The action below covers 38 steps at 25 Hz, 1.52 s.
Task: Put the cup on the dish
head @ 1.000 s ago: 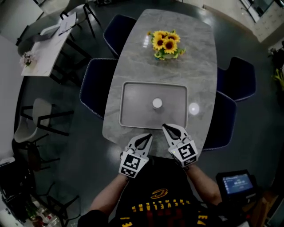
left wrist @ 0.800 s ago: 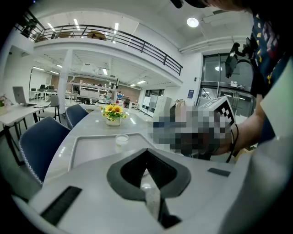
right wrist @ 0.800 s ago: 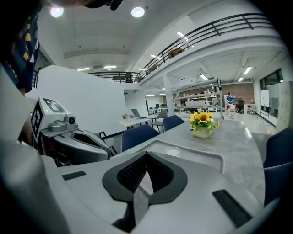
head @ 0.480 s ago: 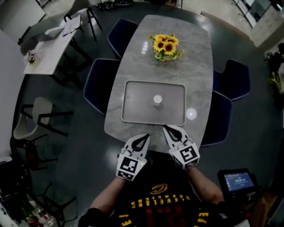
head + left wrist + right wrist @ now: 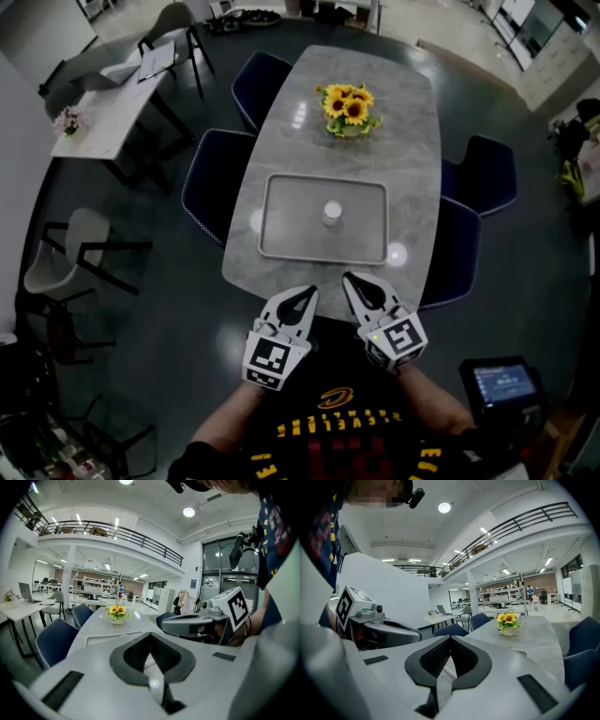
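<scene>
Both claws have drawn back off the table (image 5: 412,141) edge: left gripper (image 5: 307,294) and right gripper (image 5: 351,280), two, clamped together, empty. One cup (image 5: 332,212), one tray (image 5: 277,246); the cup's detail is too small to tell.

Cup (image 5: 332,213): small, white, showing as a round shape from above; it is sitting on the dish (image 5: 291,230), near the dish's middle and apart from the rim on every side; dish: grey rectangular tray with rounded corners and a raised rim; it is lying flat on the near half of the grey marbled counter (image 5: 412,141), long side running across.
</scene>
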Motion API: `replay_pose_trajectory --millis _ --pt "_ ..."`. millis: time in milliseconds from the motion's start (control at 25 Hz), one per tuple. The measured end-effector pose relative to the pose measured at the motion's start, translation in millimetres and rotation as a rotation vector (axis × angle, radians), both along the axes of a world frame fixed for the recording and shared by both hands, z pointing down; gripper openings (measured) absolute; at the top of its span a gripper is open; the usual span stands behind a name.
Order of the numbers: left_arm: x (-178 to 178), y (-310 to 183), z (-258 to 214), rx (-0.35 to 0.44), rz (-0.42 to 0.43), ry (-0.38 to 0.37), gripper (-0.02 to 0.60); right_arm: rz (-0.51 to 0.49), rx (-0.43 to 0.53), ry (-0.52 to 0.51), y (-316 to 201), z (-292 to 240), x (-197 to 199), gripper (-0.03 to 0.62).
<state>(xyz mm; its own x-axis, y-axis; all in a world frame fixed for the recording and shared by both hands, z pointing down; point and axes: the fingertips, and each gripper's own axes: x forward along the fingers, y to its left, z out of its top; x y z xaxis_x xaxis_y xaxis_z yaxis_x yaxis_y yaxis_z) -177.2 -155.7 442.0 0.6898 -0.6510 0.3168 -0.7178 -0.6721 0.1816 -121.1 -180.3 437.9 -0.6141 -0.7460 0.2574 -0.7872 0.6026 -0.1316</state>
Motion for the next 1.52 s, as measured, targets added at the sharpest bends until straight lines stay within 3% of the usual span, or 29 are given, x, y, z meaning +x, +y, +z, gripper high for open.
replay_pose_trajectory --millis 360,640,1520 --pt "-2.6 17.6 -11.0 0.013 -0.01 0.036 0.002 0.007 0.031 0.02 16.6 -16.7 -3.8 0.006" --pt "-17.1 38.6 -11.3 0.018 -0.002 0.033 0.002 0.006 0.047 0.033 39.8 -13.6 -18.7 0.006" --pt "-14.6 85.1 -23.3 0.053 0.042 0.022 0.002 0.019 0.104 0.04 89.5 -20.9 -15.8 0.006"
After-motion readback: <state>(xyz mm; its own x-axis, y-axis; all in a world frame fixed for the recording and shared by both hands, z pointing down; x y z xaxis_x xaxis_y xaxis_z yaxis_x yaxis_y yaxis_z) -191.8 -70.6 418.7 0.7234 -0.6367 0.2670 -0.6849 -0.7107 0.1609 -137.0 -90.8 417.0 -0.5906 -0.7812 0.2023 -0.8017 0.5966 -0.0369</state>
